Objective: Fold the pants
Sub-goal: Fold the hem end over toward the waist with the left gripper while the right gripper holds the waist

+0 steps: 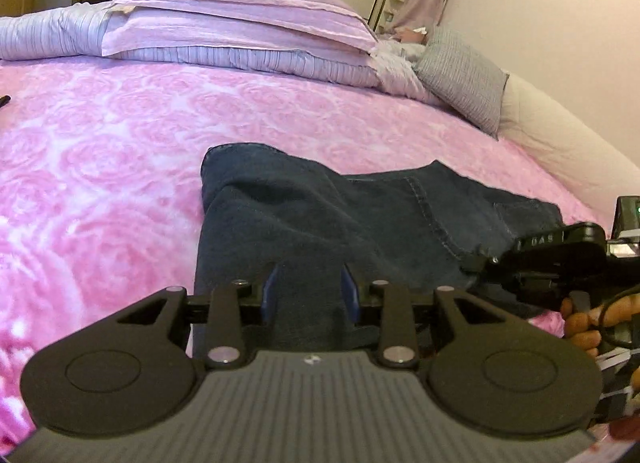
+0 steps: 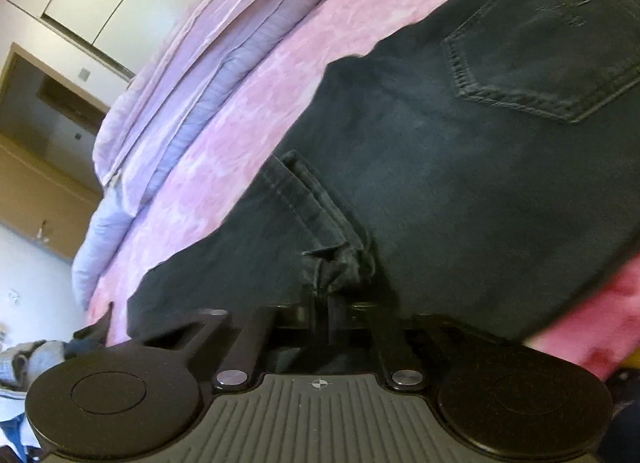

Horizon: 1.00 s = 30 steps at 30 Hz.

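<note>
Right hand-held gripper (image 2: 329, 305) pinching dark, rumpled jeans (image 2: 460, 183) seam.

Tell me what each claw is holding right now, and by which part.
Right claw is shut on the jeans, pinching a bunched seam at their near edge. Left claw straddles a fold of the jeans; whether its pads grip cannot be told.

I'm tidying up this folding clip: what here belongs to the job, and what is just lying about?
Job:
dark jeans
left gripper
right gripper, pinching the jeans' edge

Lying about:
pink blanket
stacked pillows
striped cushion
</note>
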Available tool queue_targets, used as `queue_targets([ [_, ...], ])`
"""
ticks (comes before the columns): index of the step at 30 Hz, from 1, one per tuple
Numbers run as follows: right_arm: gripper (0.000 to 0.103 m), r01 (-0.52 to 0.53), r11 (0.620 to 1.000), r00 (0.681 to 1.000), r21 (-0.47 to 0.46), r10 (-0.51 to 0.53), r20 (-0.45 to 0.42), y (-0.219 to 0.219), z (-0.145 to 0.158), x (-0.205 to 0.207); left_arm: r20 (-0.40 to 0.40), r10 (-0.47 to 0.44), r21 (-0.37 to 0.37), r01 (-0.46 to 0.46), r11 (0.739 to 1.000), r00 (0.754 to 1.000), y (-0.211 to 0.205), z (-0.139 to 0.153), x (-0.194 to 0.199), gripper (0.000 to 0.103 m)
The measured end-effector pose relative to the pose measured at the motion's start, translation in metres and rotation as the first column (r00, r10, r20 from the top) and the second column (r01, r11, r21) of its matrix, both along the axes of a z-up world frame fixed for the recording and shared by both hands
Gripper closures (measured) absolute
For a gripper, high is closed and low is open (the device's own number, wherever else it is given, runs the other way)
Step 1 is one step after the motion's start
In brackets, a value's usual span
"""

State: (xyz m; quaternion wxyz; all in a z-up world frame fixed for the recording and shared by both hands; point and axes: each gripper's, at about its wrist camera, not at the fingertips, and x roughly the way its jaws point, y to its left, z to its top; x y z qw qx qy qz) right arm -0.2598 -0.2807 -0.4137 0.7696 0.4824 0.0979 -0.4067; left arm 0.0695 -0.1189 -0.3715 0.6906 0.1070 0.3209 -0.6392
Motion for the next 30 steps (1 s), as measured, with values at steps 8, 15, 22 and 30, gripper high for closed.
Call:
queue_targets([
  [8, 0.102, 0.150, 0.975, 0.974, -0.161, -0.174, -0.147, 0.025, 0.004, -0.044, 0.033, -0.059, 0.009, 0.059, 0.998, 0.998, -0.013, -0.004, -0.005, 0.079],
  [15, 0.102, 0.123, 0.973, 0.987, -0.196, -0.140, -0.077, 0.025, 0.005, -0.057, 0.062, -0.083, 0.064, 0.079, 0.995, 0.995, -0.028, -0.017, -0.011, 0.083],
  [22, 0.091, 0.036, 0.995, 0.961, -0.094, -0.060, -0.271, 0.009, -0.003, -0.055, 0.078, -0.067, 0.098, 0.059, 0.993, 0.995, -0.026, -0.014, -0.008, 0.087],
  [30, 0.065, -0.081, 0.928, 0.934, -0.364, -0.058, -0.354, -0.001, 0.056, -0.031, 0.111, -0.016, 0.041, 0.011, 0.999, 0.994, -0.051, 0.016, 0.021, 0.087],
])
